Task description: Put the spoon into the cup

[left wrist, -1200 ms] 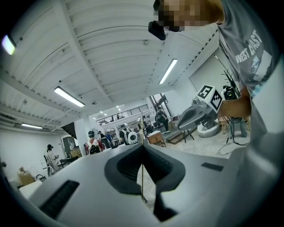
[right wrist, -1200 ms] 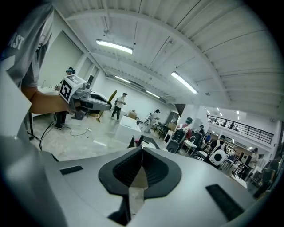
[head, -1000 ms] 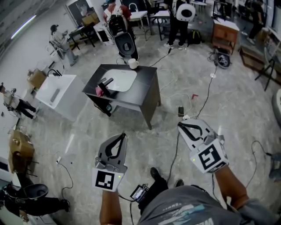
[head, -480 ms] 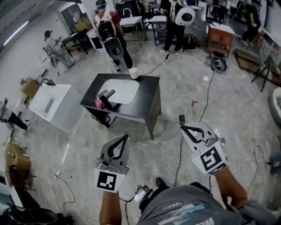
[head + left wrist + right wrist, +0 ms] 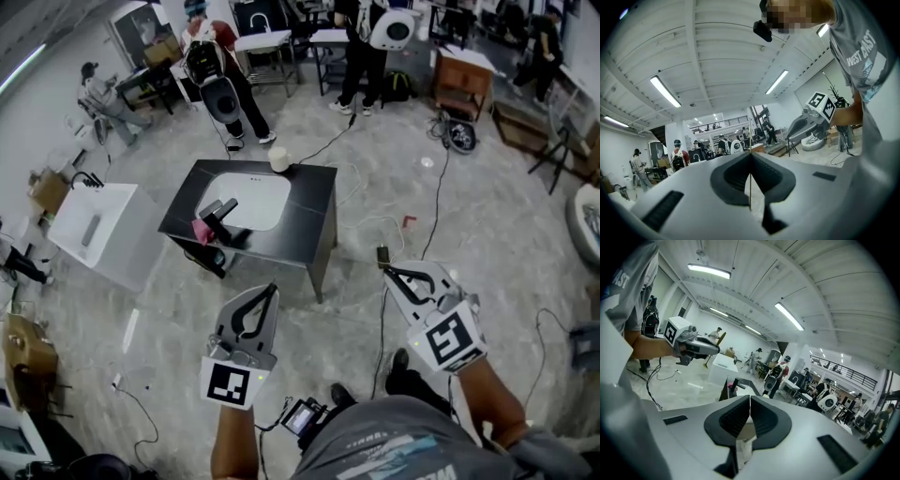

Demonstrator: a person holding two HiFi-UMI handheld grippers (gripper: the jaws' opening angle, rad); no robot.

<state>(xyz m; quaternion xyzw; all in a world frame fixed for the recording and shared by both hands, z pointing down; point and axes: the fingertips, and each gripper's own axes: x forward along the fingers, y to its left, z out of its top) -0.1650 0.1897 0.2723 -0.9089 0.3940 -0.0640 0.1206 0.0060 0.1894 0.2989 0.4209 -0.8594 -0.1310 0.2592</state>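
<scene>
Grey floor (image 5: 487,244) lies beneath our two grippers: the left gripper (image 5: 272,289) and right gripper (image 5: 383,270) both have jaws pressed together on nothing. Farther off stands one black table (image 5: 314,202) with one white sink (image 5: 251,200); one cup (image 5: 279,160) sits on its far edge.

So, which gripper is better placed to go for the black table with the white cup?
Left, probably. The left gripper is lined up in front of the black table, while the right gripper sits off past its corner. Both are shut, empty and far from the white cup; no spoon is visible.
</scene>
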